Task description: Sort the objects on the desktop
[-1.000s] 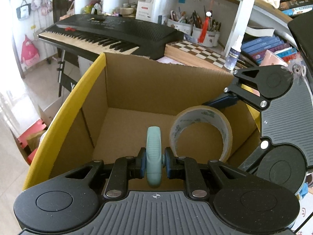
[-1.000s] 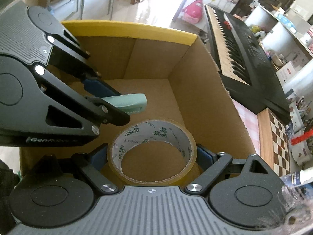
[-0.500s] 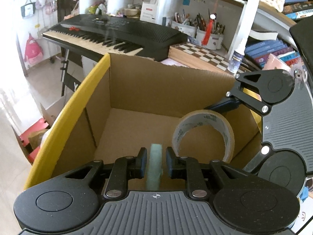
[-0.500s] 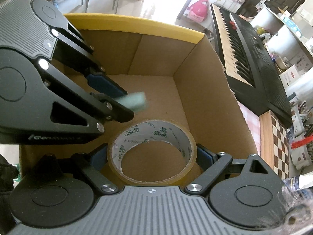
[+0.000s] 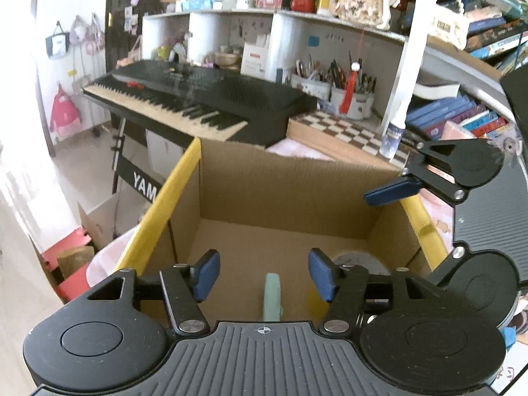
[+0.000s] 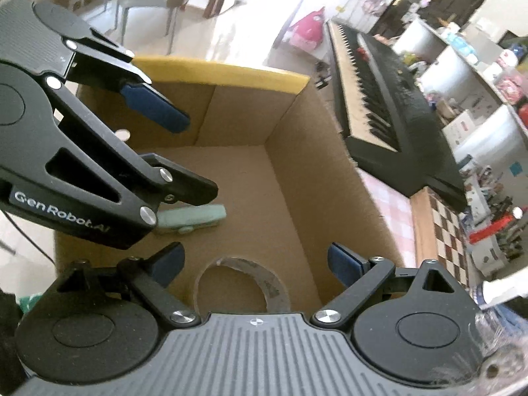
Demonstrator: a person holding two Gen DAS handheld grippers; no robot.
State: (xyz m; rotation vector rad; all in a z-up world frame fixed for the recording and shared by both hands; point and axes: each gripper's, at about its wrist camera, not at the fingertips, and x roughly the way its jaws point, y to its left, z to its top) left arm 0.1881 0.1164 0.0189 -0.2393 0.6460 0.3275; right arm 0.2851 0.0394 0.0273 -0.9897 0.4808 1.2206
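Hovering over open cardboard box [image 5: 283, 194], both grippers. Left gripper [image 5: 264, 275] jaws opening, blue pads [image 5: 206, 275] apart, nothing pressed between them. Pale green cutter [image 5: 273, 297] lying loose on box floor, seen edge-on below the gap in left wrist view; in right wrist view [image 6: 191, 217] flat on the cardboard, partly hidden under the left gripper's black finger. Right gripper [image 6: 255, 262] jaws opening, standing wide, pads clear of everything. Tape roll [image 6: 241, 283] resting on box floor below and between right pads, not touched by either; only upper arc visible, rest cut off by gripper body. Same roll in left wrist view [image 5: 358, 262], near box's right wall, mostly hidden behind left finger. Cutter and tape roll near each other, apart. Box rim edged yellow on left and right sides. Behind box: black keyboard [image 5: 198, 99], chessboard [image 5: 343, 128], small bottle [image 5: 392, 132], pen cups [image 5: 349, 95], shelf with books [image 5: 462, 115].
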